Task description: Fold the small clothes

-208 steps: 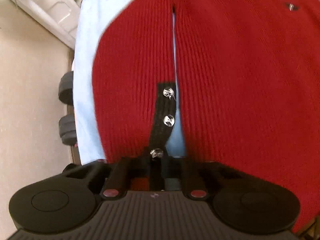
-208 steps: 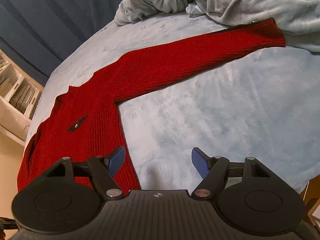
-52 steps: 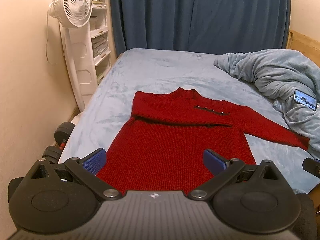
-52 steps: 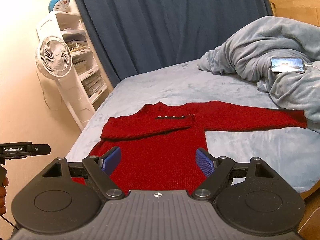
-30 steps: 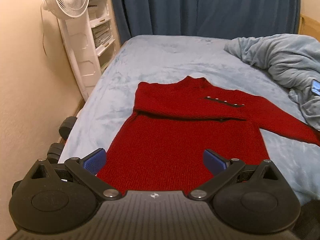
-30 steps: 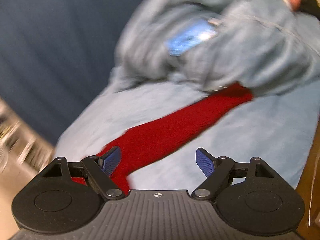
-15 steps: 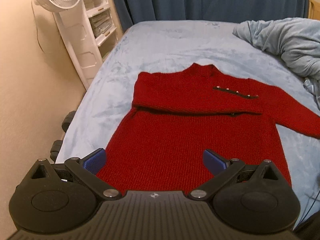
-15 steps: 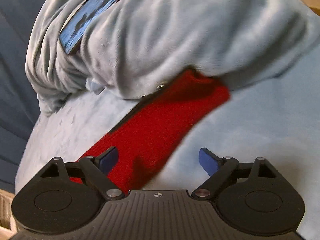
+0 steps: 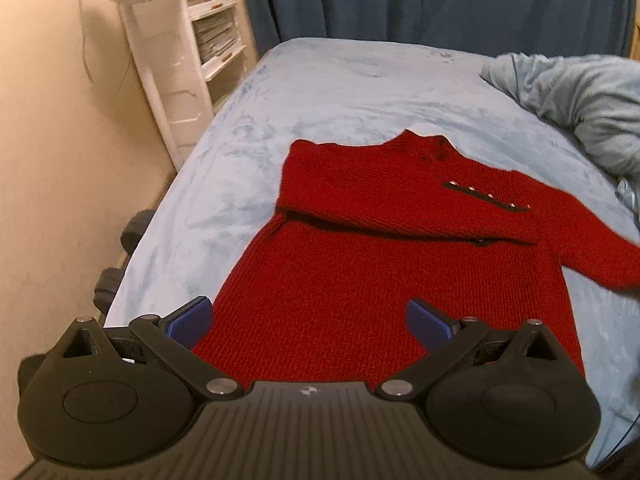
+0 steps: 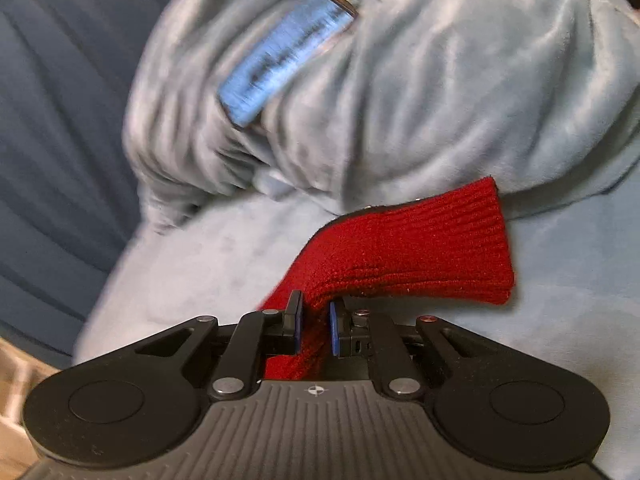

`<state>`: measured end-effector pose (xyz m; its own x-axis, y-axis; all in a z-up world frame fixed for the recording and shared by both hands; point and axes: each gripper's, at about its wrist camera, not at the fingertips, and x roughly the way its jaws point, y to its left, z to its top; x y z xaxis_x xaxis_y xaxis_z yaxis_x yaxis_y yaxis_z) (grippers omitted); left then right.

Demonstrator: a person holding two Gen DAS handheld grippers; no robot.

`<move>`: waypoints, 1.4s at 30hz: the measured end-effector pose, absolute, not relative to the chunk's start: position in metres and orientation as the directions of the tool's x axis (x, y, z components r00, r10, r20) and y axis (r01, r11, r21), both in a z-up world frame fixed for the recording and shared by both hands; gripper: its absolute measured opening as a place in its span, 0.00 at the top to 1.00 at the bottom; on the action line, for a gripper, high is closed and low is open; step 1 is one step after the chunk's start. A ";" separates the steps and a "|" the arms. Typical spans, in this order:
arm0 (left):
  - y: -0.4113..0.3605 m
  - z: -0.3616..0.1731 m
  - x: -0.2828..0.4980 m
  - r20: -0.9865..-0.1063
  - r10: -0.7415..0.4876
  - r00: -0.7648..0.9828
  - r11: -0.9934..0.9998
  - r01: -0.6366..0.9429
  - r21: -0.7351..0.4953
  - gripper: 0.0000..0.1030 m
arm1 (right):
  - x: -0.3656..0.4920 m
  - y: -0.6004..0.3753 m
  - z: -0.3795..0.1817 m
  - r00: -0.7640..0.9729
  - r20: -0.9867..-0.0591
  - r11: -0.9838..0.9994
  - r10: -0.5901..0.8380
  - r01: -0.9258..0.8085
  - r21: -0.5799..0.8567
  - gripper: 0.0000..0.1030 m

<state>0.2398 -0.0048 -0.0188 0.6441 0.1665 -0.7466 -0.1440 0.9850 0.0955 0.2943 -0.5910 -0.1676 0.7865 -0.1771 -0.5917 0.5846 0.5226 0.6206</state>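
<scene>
A red knit sweater (image 9: pixel 384 264) is spread flat on the bed (image 9: pixel 328 92), one sleeve already laid across the chest. The outstretched sleeve (image 10: pixel 404 248), running rightward from the body, is pinched near its cuff by the right gripper (image 10: pixel 314 326). The left gripper (image 9: pixel 308 316) is held spread and empty above the hem.

Right black two-finger gripper (image 10: pixel 315 326) clamped on the red ribbed knit sleeve (image 10: pixel 412 248), blue-padded jaws pinching a fold of it near the cuff. Cuff end lifted and curling off to the right of the jaws, its far corner touching the rumpled grey-blue fleece blanket (image 10: pixel 400 100). Pale blue plush bed cover (image 10: pixel 200 272) below and to both sides of the sleeve. Blurred blue-lit phone (image 10: pixel 286 56) lying tilted on the blanket, above the sleeve. Dark blue curtain (image 10: pixel 60 80) left of the blanket.
</scene>
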 end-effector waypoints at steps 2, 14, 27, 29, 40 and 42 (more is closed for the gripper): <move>0.010 -0.017 0.237 -0.744 0.179 0.644 0.982 -0.167 0.091 0.00 | 0.302 -0.586 -0.161 0.763 -0.614 0.543 -0.203 0.610 0.578 0.87; 0.135 -0.008 0.208 -0.730 0.307 0.611 0.918 -0.391 0.059 0.00 | 0.381 -0.265 -0.016 0.957 -0.267 0.984 0.117 -0.075 0.162 0.81; 0.173 -0.012 0.192 -0.746 0.312 0.588 0.901 -0.433 0.036 0.00 | 0.310 -0.189 -0.118 0.724 -0.656 0.958 0.216 -0.286 0.000 0.37; 0.156 -0.011 0.196 -0.740 0.272 0.615 0.916 -0.402 0.003 0.00 | 0.274 -0.224 -0.098 0.751 -0.631 0.973 0.195 -0.228 0.028 0.36; 0.055 0.014 0.160 -0.673 0.162 0.721 0.984 -0.167 0.058 0.00 | 0.108 -0.288 -0.035 0.838 -0.526 0.990 0.142 -0.107 0.097 0.24; 0.045 0.012 0.145 -0.673 0.150 0.724 0.988 -0.138 0.071 0.00 | 0.090 -0.287 -0.031 0.841 -0.520 0.988 0.149 -0.107 0.110 0.24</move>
<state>0.1454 0.0446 0.0122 0.7240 0.1500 -0.6732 -0.1382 0.9878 0.0714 0.0895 -0.2869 -0.0310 0.8414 0.1485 -0.5196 -0.1067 0.9882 0.1096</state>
